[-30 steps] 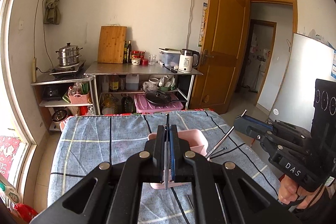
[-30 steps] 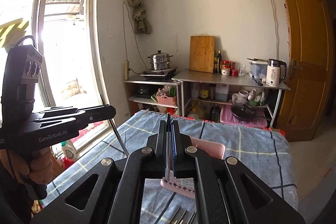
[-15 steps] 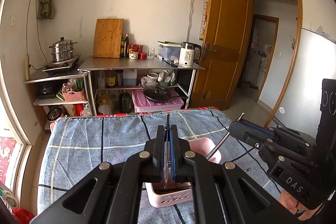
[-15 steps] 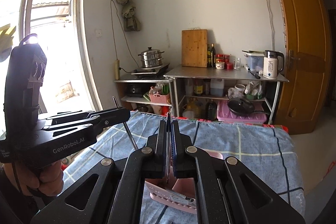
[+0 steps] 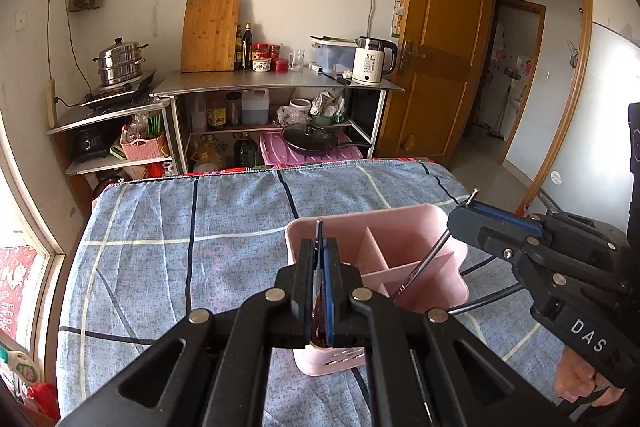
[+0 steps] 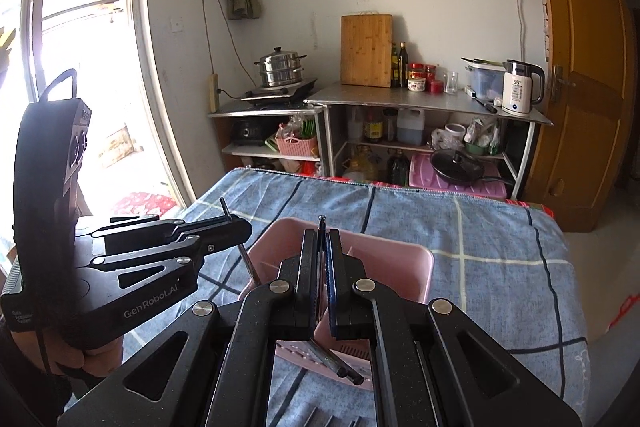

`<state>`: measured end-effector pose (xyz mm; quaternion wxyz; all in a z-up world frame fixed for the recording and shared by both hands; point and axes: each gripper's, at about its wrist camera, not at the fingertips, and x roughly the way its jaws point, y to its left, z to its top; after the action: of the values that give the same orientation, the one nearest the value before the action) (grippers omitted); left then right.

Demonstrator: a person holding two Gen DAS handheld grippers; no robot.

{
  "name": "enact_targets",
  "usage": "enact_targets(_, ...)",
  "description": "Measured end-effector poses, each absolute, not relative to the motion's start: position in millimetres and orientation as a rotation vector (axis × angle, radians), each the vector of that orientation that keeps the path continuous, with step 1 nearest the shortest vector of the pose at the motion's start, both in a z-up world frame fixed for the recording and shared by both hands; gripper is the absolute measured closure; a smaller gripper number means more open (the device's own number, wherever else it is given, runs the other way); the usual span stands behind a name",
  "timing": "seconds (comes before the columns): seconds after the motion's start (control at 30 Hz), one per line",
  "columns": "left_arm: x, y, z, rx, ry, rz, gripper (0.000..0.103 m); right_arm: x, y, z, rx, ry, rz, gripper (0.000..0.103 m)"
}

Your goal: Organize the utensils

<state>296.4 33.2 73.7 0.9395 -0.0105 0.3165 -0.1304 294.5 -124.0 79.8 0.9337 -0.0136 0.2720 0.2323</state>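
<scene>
Left gripper (image 5: 319, 259): pinching a thin chopstick (image 5: 318, 229)
Right gripper (image 6: 321, 259): pinching a metal chopstick (image 5: 430, 261)
Pink caddy (image 5: 400, 223): on checked cloth (image 5: 180, 227), right gripper at its 3 o'clock

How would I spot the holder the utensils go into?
Find the blue checked cloth on the table. On it stands a pink plastic holder, right under both tools. It is the only box there, split by inner walls into compartments.
</scene>
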Motion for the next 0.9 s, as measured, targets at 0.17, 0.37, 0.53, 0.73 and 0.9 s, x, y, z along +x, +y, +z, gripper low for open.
enact_targets(0.17, 294, 29, 64, -0.001, 0.660, -0.254, 0.098, 296, -121, 71, -0.046, 0.592, 0.471, 0.099)
enact_targets(0.37, 287, 29, 62, 0.017, 0.647, -0.247, 0.098, 294, -121, 66, -0.059, 0.609, 0.465, 0.099)
enact_targets(0.53, 280, 28, 66, 0.023, 0.630, -0.244, 0.089, 290, -125, 67, -0.052, 0.609, 0.451, 0.098)
enact_targets(0.73, 266, 34, 75, 0.011, 0.594, -0.243, 0.074, 276, -130, 78, -0.051, 0.578, 0.438, 0.089)
enact_targets(0.9, 248, 39, 80, -0.007, 0.566, -0.235, 0.069, 260, -135, 85, -0.049, 0.554, 0.427, 0.089)
